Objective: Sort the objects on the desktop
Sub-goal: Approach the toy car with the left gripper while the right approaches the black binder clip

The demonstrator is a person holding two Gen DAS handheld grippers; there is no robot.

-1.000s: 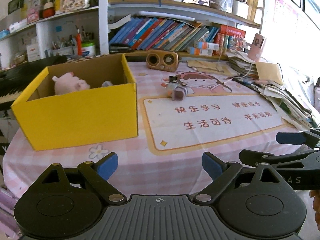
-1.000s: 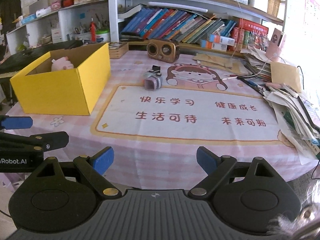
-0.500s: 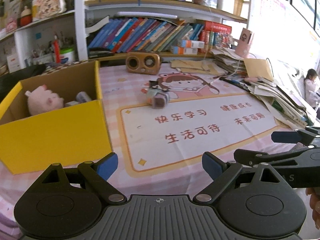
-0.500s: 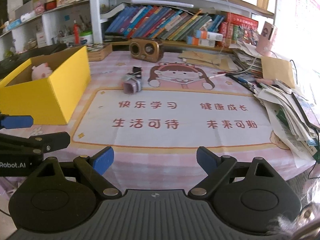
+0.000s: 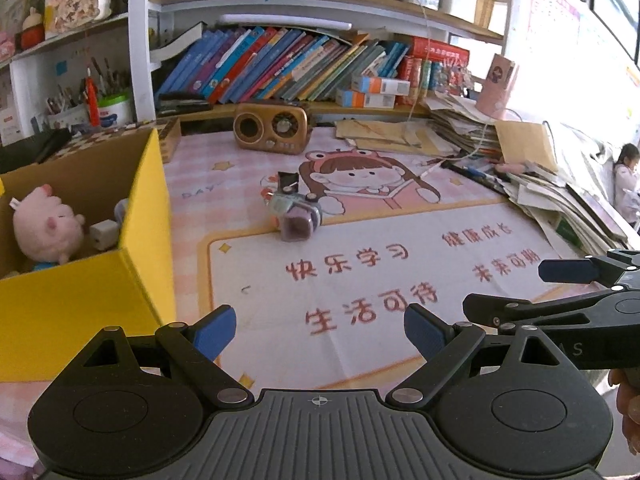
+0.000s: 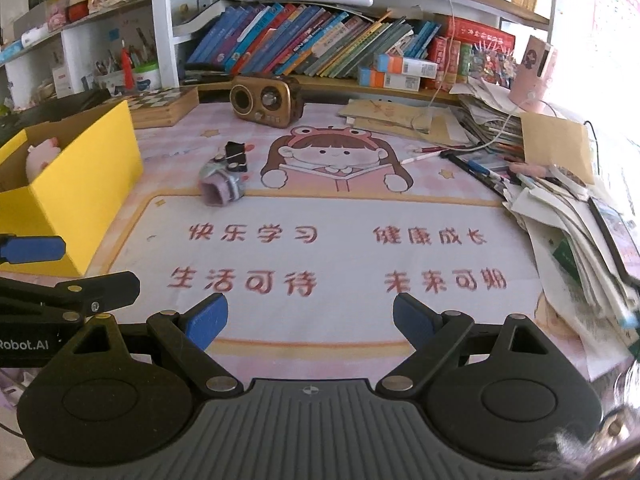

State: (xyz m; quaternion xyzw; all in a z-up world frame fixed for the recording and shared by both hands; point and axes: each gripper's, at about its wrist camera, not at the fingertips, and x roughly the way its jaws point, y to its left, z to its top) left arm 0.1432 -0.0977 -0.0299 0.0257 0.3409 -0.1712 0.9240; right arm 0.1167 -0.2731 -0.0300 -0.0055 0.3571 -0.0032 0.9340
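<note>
A yellow cardboard box (image 5: 148,240) (image 6: 80,188) stands at the left of the desk. Inside it lie a pink plush pig (image 5: 44,224) (image 6: 40,152) and a small white item (image 5: 105,234). On the pink desk mat (image 5: 360,280) (image 6: 340,240) lies a purple kids' watch (image 5: 298,216) (image 6: 222,188) with a black binder clip (image 5: 289,182) (image 6: 236,156) just behind it. My left gripper (image 5: 320,330) hangs open over the mat's near edge, holding nothing. My right gripper (image 6: 310,320) is open and empty too, to the right of the left one.
A brown retro radio (image 5: 272,128) (image 6: 266,100) stands at the back of the desk before shelves of books (image 5: 280,64). Piled papers and pens (image 6: 560,184) crowd the right side. A checkered wooden board (image 6: 164,106) sits behind the box. A person (image 5: 626,184) shows at far right.
Both grippers have moved forward and to the right over the desk, so the box has slid toward the left edge and the watch looks nearer. Both jaws stay equally wide.
</note>
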